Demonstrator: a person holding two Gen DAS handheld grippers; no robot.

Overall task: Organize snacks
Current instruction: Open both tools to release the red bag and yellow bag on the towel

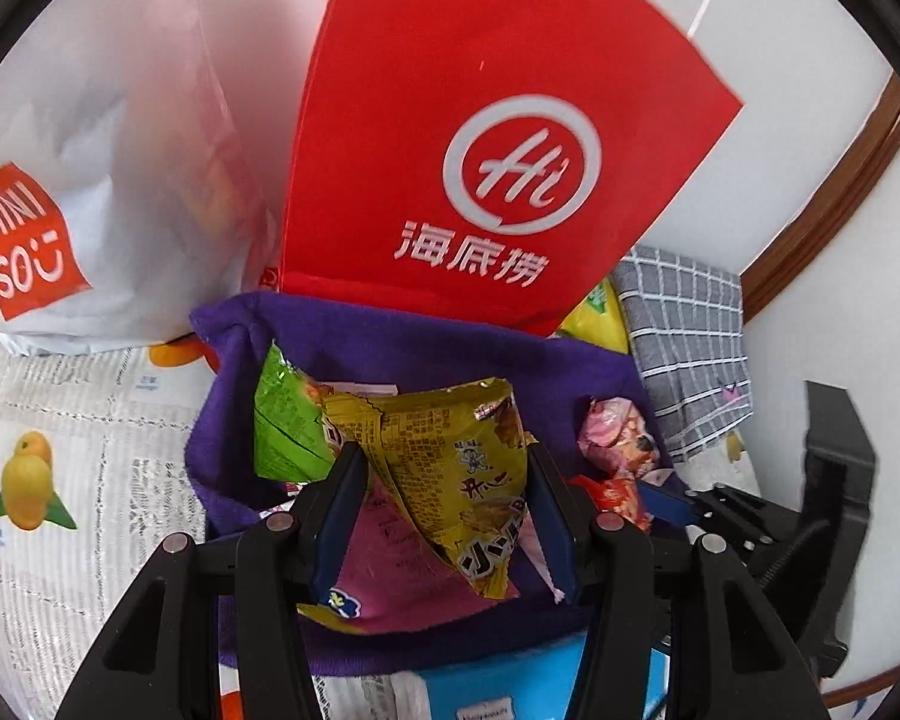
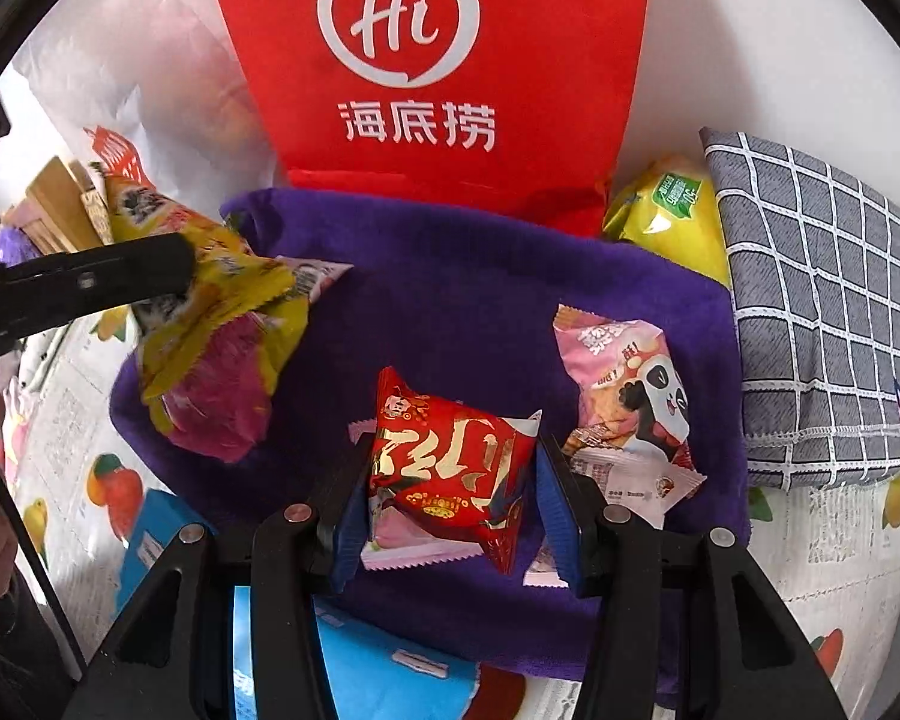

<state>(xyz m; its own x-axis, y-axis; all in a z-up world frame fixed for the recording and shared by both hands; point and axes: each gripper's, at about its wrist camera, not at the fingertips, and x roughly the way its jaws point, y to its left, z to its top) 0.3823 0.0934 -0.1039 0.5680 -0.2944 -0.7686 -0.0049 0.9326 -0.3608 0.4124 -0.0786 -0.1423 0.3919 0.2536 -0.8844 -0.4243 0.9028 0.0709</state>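
Observation:
A purple cloth (image 2: pixel 450 300) lies on the table with snacks on it; it also shows in the left wrist view (image 1: pixel 426 348). My left gripper (image 1: pixel 447 474) is shut on a yellow snack packet (image 1: pixel 456 468) and holds it above the cloth's left side, over a magenta packet (image 1: pixel 390 570) and a green packet (image 1: pixel 282 420). That yellow packet (image 2: pixel 210 276) shows in the right wrist view too. My right gripper (image 2: pixel 450 474) is shut on a red snack packet (image 2: pixel 450 462) above the cloth. A pink panda packet (image 2: pixel 624 396) lies to its right.
A red bag with a white logo (image 2: pixel 426 60) stands behind the cloth, a white Miniso bag (image 1: pixel 90 180) left of it. A grey checked cloth (image 2: pixel 822 312) and a yellow pack (image 2: pixel 672 216) lie at the right. A blue box (image 2: pixel 378 672) lies at the front.

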